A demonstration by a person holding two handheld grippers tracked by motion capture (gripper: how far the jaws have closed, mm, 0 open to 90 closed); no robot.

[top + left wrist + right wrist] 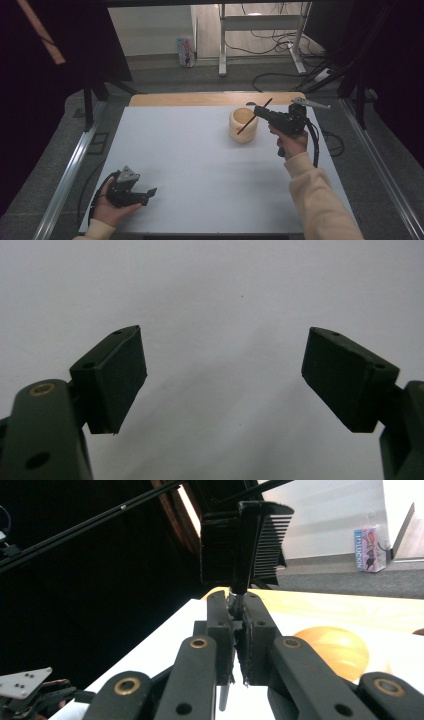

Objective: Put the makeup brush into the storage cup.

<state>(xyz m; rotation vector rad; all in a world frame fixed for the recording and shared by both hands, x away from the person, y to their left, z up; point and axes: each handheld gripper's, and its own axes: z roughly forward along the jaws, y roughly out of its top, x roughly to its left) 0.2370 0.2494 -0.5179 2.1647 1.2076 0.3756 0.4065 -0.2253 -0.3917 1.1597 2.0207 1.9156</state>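
Observation:
A light wooden cup (250, 136) stands upright at the back right of the white table mat (190, 160); in the right gripper view the cup (335, 647) lies just beyond the jaws, to the right. My right gripper (257, 111), held in a hand, hovers at the cup's rim and is shut on the thin handle of a black comb (250, 540). The comb (245, 126) slants across the cup's mouth. At the front left of the mat, a hand holds my left gripper (147, 196), which is open. Between its fingertips (223, 332) there is nothing but bare mat.
A wooden tabletop edge (200, 98) shows behind the mat. Metal rails (70, 170) run along both sides of the table. On the floor beyond are a small printed box (185, 51), desk legs (222, 45) and loose cables (280, 75). Dark curtains hang left and right.

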